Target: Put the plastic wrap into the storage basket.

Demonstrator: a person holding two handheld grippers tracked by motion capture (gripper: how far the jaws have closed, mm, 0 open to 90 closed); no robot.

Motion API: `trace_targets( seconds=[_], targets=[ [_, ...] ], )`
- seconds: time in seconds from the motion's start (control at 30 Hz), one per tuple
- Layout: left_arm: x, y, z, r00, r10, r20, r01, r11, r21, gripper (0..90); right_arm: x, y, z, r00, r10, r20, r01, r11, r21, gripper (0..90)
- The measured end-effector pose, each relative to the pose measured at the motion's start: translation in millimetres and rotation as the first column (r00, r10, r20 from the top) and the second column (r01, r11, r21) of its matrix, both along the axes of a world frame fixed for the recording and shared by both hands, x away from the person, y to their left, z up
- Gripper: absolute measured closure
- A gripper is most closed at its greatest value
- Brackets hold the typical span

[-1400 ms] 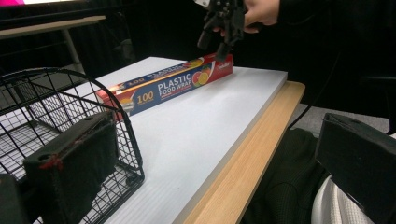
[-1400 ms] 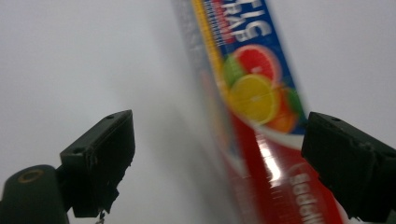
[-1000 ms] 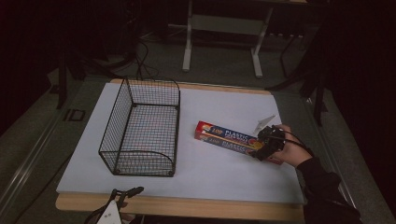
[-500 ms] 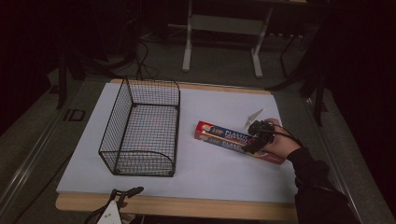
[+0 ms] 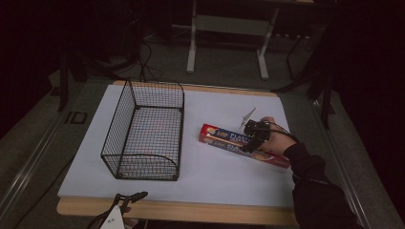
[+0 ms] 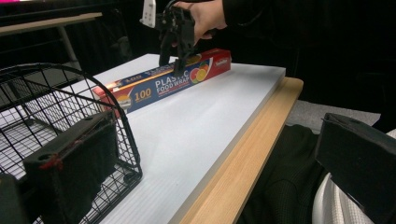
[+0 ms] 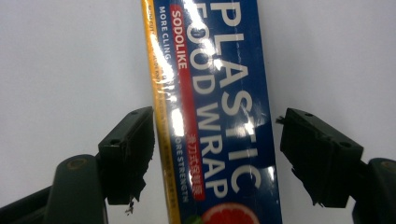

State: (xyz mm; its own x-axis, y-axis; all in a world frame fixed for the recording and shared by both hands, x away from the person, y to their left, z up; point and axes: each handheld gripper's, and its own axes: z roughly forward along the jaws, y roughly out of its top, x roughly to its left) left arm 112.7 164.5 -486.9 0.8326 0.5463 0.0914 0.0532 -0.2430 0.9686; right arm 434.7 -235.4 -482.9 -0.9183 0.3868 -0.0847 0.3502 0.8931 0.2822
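Here the right gripper (image 5: 252, 137) stands over the plastic wrap box (image 5: 224, 137), which lies flat on the worktop (image 5: 215, 176) toward its right edge, well apart from the wire basket (image 5: 143, 131) on the left half. Its jaws straddle the box across its width and have just been closing; one pad sits just beside the yellow edge, the other stands off the blue side, so nothing is clamped. The left gripper (image 6: 187, 186) waits open at the near edge, by the basket's near corner.

An open black wire basket (image 5: 145, 138) stands on the white table (image 5: 210, 176), with a metal frame (image 5: 229, 28) beyond
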Motion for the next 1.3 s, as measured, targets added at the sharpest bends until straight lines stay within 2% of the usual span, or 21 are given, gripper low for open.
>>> trace_targets(
  seconds=[0.3,0.63,0.77,0.9,0.97,1.1,1.23,1.3],
  targets=[
    [0.0,-0.2,-0.5,0.9999,-0.012,-0.003,0.012,0.9999,0.002,0.1,11.0,13.8,-10.7,0.9967,0.048,-0.066,-0.051,0.998,-0.045,28.9],
    [0.1,0.3,-0.7,0.9998,-0.019,-0.011,0.019,0.9998,-0.004,0.1,19.8,21.1,-25.3,0.9866,0.04,-0.158,-0.055,0.994,-0.091,35.9],
    [0.5,-0.3,-1.1,0.9996,-0.023,-0.014,0.023,0.9997,0.001,0.1,20.8,24.9,-25.1,0.9849,0.041,-0.168,-0.063,0.99,-0.126,37.5],
    [0.1,-0.1,-0.9,0.9997,-0.021,-0.009,0.021,0.9998,0.001,0.1,19.6,26.5,-23.0,0.9853,0.045,-0.165,-0.069,0.988,-0.141,39.4],
    [0.2,0.2,-0.7,0.9998,-0.02,-0.008,0.02,0.9998,0.0,0.1,19.7,26.6,-21.9,0.9806,0.021,-0.195,-0.046,0.991,-0.125,40.0],
    [0.4,0.1,-0.7,0.9998,-0.019,-0.008,0.019,0.9998,0.0,0.1,15.3,27.2,-12.0,0.9847,0.014,-0.174,-0.029,0.996,-0.082,40.1],
    [0.1,0.0,-0.5,0.9998,-0.018,-0.007,0.018,0.9998,0.001,0.1,12.8,31.0,2.0,0.9815,-0.066,-0.18,0.058,0.997,-0.049,40.1],
    [-0.3,-0.1,-0.4,0.9998,-0.018,-0.006,0.018,0.9998,0.001,0.1,11.1,33.6,7.8,0.978,-0.087,-0.19,0.081,0.996,-0.042,40.1]
  ],
)
